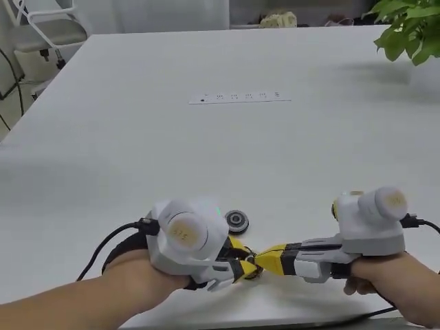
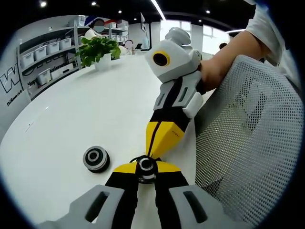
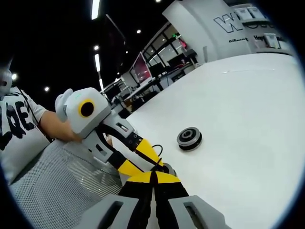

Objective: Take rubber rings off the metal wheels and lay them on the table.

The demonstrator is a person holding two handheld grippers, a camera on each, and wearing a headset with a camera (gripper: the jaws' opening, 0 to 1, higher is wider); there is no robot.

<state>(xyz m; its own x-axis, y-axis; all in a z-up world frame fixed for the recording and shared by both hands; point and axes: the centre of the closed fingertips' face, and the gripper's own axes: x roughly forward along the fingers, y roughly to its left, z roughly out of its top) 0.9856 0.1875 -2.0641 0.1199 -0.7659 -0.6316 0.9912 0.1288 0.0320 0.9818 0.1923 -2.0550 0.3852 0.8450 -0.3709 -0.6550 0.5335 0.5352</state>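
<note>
Teamwork near the white table's (image 1: 206, 151) front edge: left gripper (image 1: 246, 267) clamps a small silver metal wheel (image 2: 146, 167) steady so right gripper (image 1: 261, 261), jaws pressed together, can seemingly peel its thin black rubber ring (image 3: 157, 150). A second ringed wheel (image 1: 237, 220) waits just beside.

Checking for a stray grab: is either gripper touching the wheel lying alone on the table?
No, the lone wheel lies clear of the left gripper and the right gripper.
</note>
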